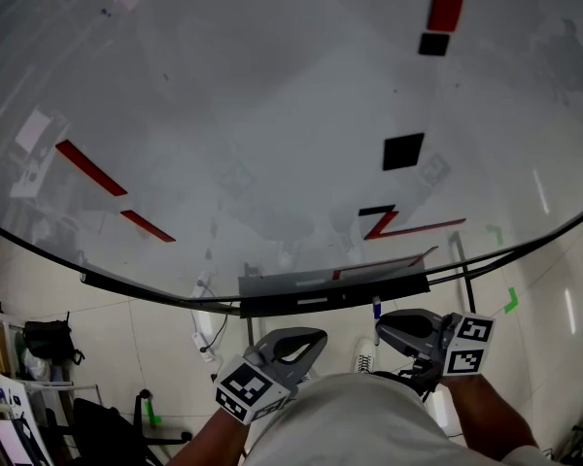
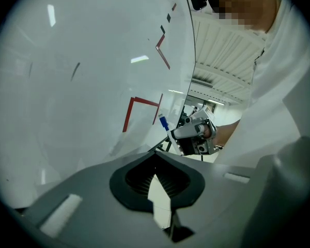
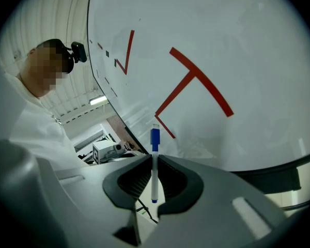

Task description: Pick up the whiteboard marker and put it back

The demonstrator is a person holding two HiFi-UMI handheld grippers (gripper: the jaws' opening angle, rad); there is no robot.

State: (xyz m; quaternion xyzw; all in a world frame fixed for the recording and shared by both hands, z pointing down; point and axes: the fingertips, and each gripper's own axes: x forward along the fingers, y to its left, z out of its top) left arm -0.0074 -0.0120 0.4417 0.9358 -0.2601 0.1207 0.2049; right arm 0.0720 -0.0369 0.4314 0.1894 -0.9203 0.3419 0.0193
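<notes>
Over on the left, the left gripper [image 1: 313, 338] is held up in front of the person's chest, well below the whiteboard [image 1: 272, 115]. Its own view shows the jaws closed together with nothing between them, just pale floor [image 1: 155, 338] through the gap further back. The board fills most of the head view and has a few red marks [image 1: 97, 173] and some black squares [image 1: 403, 150] on it. The long dark tray [image 1: 330, 289] runs along its bottom edge, about in the middle. A bit right of that, the right gripper [image 1: 381, 326] sits just under the tray. It's clamped on the whiteboard marker [image 3: 154, 174], which has a white body and a blue cap and stands straight up between the jaws. The cap end pokes out past the jaw tips toward the board, close to a red T-shaped mark [image 3: 196, 81]. From the head view the cap is right below the tray's front edge, but it's hard to say if it actually touches. The two grippers are near each other, side by side, not touching.
</notes>
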